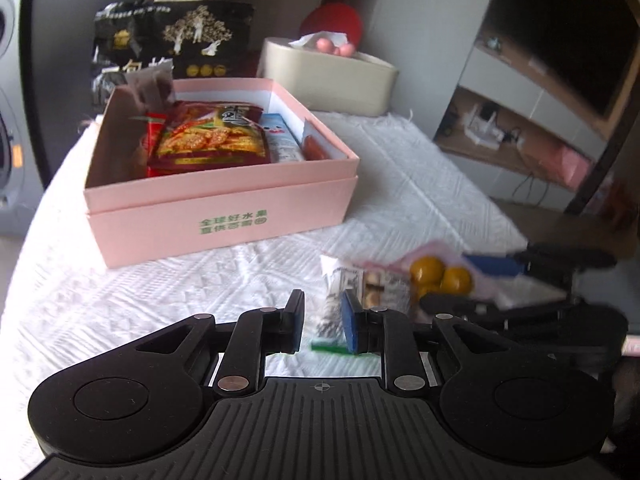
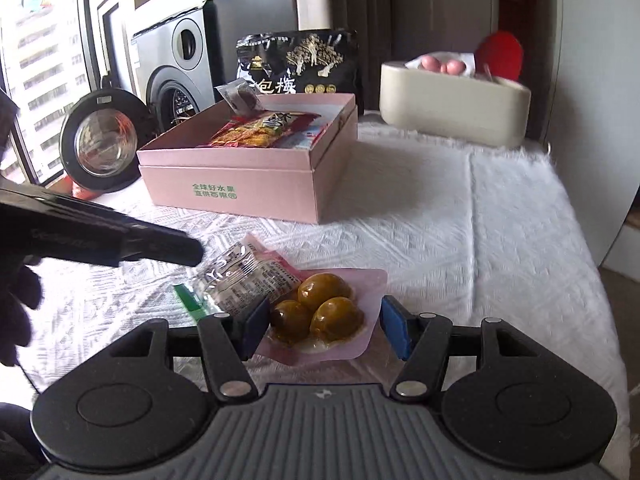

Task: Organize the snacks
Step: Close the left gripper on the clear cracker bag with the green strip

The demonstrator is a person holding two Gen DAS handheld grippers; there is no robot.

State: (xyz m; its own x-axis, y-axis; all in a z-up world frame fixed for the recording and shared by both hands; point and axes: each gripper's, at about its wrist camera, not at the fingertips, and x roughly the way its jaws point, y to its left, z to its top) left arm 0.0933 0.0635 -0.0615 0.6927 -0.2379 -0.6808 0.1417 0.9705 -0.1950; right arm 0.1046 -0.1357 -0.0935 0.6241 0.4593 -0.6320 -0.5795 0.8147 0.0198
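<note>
Two snack packets lie loose on the white textured cloth (image 2: 460, 208), in front of the pink box (image 1: 224, 216): a pink pack of three yellow-brown eggs (image 2: 320, 312) and a clear printed sachet with a green end (image 2: 240, 276), which overlaps the egg pack's left side. The right gripper (image 2: 324, 326) stands half spread, its blue pads on either side of the egg pack (the left pad at the pack's edge, the right pad just clear of it), so nothing is pinched. The left gripper (image 1: 322, 326) has its jaws drawn close together with only a narrow gap; the sachet (image 1: 340, 292) shows through that gap, lying on the cloth beyond the pads, not gripped. Inside the open box sit a red-and-yellow cracker bag (image 1: 212, 140) and a pale blue packet (image 1: 280, 140). Behind the box stand a black plum bag (image 2: 300, 64) and a cream tissue holder (image 2: 452, 100).
</note>
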